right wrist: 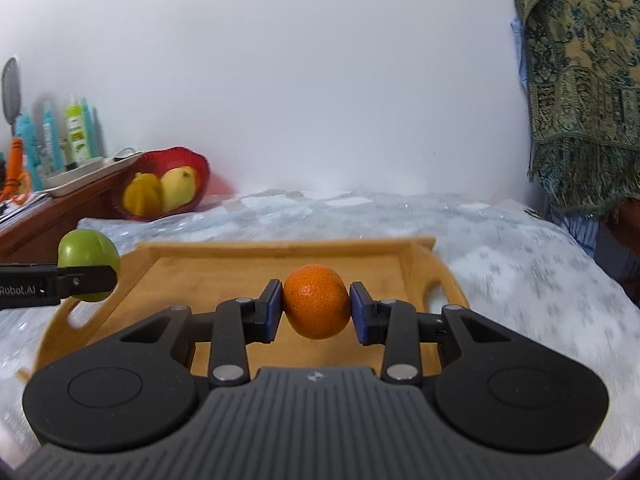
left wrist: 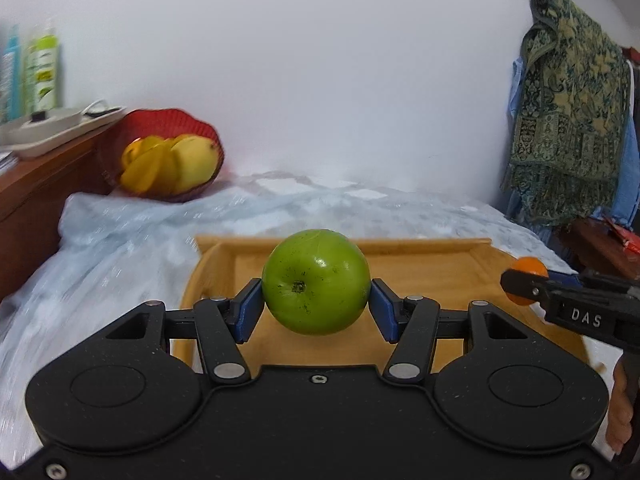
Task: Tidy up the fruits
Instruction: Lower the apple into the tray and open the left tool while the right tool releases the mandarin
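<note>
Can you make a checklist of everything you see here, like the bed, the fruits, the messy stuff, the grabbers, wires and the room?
Surface: wooden tray lying on a bed cover with a pale blue pattern.
Job's things: green apple and orange, both lifted above the tray; red basket by the wall holding yellow fruits.
Clutter: bottles and a white dish on the brown side table.
Grippers: left gripper shut on the green apple; right gripper shut on the orange.
Cables: a white cord, perhaps, on the dish; too blurred to tell.
Surroundings: white wall; patterned green cloth hanging at right.
</note>
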The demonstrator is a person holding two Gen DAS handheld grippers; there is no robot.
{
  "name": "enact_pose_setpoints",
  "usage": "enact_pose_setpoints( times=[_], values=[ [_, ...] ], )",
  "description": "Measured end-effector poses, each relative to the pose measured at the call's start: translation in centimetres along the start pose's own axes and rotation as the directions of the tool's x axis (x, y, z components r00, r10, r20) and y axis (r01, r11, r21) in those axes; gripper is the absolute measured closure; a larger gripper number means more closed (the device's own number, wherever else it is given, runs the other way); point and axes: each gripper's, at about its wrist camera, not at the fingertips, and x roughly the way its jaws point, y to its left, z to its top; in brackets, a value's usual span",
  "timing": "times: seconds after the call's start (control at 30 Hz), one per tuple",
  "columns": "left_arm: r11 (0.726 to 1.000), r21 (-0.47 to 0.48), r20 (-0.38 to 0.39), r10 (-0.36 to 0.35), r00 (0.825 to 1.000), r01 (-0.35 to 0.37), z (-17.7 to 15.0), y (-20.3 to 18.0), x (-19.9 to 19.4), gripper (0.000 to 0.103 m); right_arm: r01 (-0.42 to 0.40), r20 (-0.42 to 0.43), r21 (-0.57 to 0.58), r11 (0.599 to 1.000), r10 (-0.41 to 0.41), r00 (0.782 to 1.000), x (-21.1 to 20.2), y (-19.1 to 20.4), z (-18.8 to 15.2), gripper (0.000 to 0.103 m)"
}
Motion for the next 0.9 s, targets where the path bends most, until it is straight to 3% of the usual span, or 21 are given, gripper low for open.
enact_pose_setpoints(
  times=[0.13, 0.27, 0.5, 0.9],
  values=[
    [1.000, 0.003, -0.050, 0.006, 0.999, -0.006, 1.2, 0.0, 4.1, 0.049, 0.013, -0.045, 0.017, 1.000, -0.012, 0.999, 3.6, -0.9, 1.2, 0.063],
    [1.000, -0.016, -0.099, 0.023, 0.995, -0.025, 0.7, 0.5, 6.5, 0.049, 0.007, -0.104, 0.106, 0.994, 0.004, 0.995, 5.9, -2.0, 0.9, 0.063],
    [1.000, 0.005, -0.131, 0.013, 0.991, -0.012, -0.5, 0.3, 7.5, 0.049, 0.013, -0.135, 0.118, 0.993, 0.004, 0.991, 7.0, -2.2, 0.6, 0.063],
    [0.999, 0.045, -0.113, 0.024, 0.993, -0.019, -0.8, -0.4, 7.1, 0.049, 0.035, -0.170, 0.131, 0.991, -0.012, 0.985, 7.4, -2.4, 0.7, 0.062]
  ],
)
